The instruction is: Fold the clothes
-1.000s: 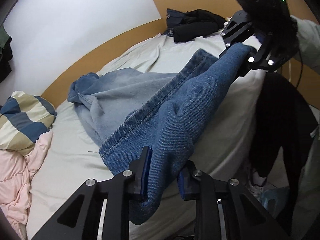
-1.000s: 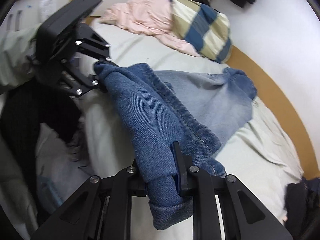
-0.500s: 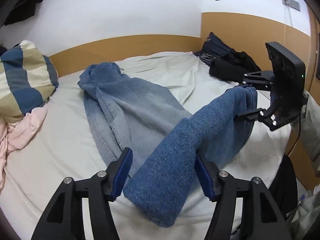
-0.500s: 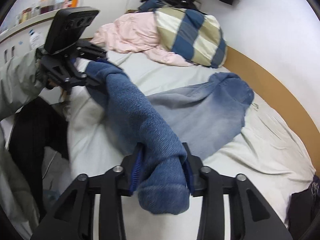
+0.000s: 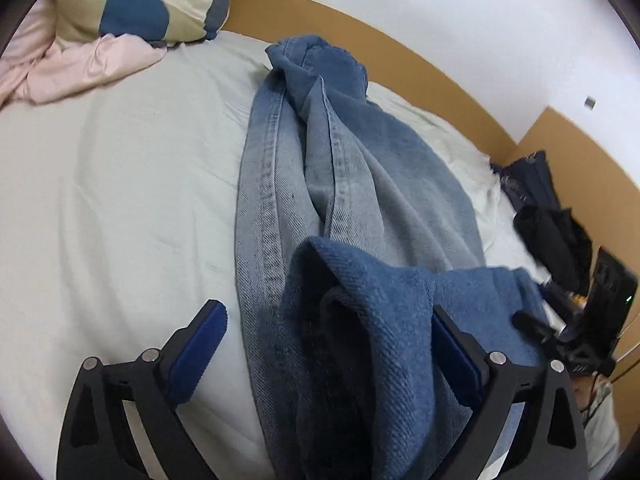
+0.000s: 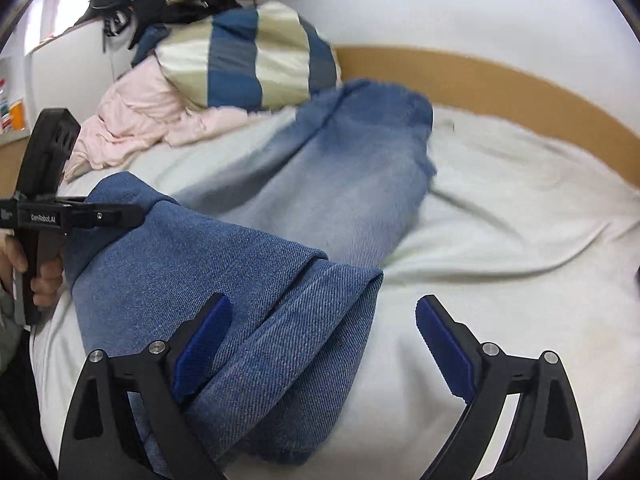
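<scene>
Blue jeans [image 5: 360, 168] lie lengthwise on the bed, their near end folded back over the paler part in a thick dark-blue fold [image 6: 224, 264]. My left gripper [image 5: 326, 316] straddles that fold with its jaws opening wide. The denim leans on the right pad [image 5: 452, 344], while the left pad [image 5: 200, 344] stands free over the sheet. My right gripper [image 6: 322, 308] is opening too. The fold's edge lies between its fingers beside the left pad [image 6: 200, 352], and the right pad [image 6: 444, 352] is over bare sheet. A hand [image 6: 44, 276] holds the left gripper at the fold's far end.
The pale sheet [image 5: 120, 200] covers the bed inside a wooden frame [image 5: 400, 52]. A striped pillow [image 6: 248, 60] and a pink blanket [image 6: 140, 120] are heaped at the head. Dark clothes [image 5: 548, 208] lie in the far corner.
Both grippers were shut on the jeans' end and have let it go. They swung forward over the bed, and the raised denim now rests folded on the paler part.
</scene>
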Demonstrator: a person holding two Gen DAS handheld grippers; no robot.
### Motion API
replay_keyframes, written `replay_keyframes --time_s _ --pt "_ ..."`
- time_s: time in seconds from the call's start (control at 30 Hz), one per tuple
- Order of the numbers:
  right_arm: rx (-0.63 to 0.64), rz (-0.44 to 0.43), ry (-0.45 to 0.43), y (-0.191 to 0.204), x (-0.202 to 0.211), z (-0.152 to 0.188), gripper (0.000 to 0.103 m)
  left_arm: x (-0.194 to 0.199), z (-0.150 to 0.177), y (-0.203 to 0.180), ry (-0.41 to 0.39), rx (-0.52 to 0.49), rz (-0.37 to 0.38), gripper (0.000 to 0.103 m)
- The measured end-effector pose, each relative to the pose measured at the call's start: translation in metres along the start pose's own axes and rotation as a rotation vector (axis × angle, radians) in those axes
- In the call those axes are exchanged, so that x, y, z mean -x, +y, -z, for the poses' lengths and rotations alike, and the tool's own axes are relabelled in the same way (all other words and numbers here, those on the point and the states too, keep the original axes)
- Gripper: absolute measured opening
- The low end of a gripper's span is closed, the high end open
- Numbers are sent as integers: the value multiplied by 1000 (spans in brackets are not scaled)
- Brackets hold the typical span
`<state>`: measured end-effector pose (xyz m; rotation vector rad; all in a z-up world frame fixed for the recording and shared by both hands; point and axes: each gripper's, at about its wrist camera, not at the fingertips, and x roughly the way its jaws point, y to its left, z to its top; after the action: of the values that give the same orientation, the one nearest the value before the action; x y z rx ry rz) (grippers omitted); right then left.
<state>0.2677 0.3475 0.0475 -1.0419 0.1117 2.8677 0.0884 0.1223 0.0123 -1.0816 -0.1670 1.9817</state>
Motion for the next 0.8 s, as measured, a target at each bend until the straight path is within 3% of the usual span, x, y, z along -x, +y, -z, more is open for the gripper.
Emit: replay_keyframes --time_s 0.17,0.27,0.33,0.4,0.43,0.5,0.57,0.67,0.7,0.77,0.8 --pt "-38 8 5 -5 -1 0 103 10 4 -10 -34 -27 -71 99" --pt "-34 34 -25 -2 5 1 103 37 13 -19 -160 -23 -87 98" --pt "1 -17 -178 7 33 5 102 59 20 -28 -261 -19 -61 98" --pt "-1 -117 -298 15 63 7 103 71 20 -33 -298 8 10 100" --pt "-17 -144 -290 19 66 6 103 74 17 -35 -290 25 38 100" --pt "-38 -176 -241 27 62 2 103 74 13 -42 -267 35 24 100" --pt "-34 -154 -157 34 43 -1 103 66 12 -51 -245 -17 -76 100" --pt "-37 -99 -44 36 14 2 103 38 16 -44 -151 -66 -242 100" --pt "-52 -90 -20 33 9 3 103 28 19 -33 -121 -45 -254 100" --pt "-97 -125 -40 23 13 3 103 17 20 -3 -56 82 -165 103" --pt "-122 -155 -69 17 18 6 103 23 21 5 -93 121 -137 103"
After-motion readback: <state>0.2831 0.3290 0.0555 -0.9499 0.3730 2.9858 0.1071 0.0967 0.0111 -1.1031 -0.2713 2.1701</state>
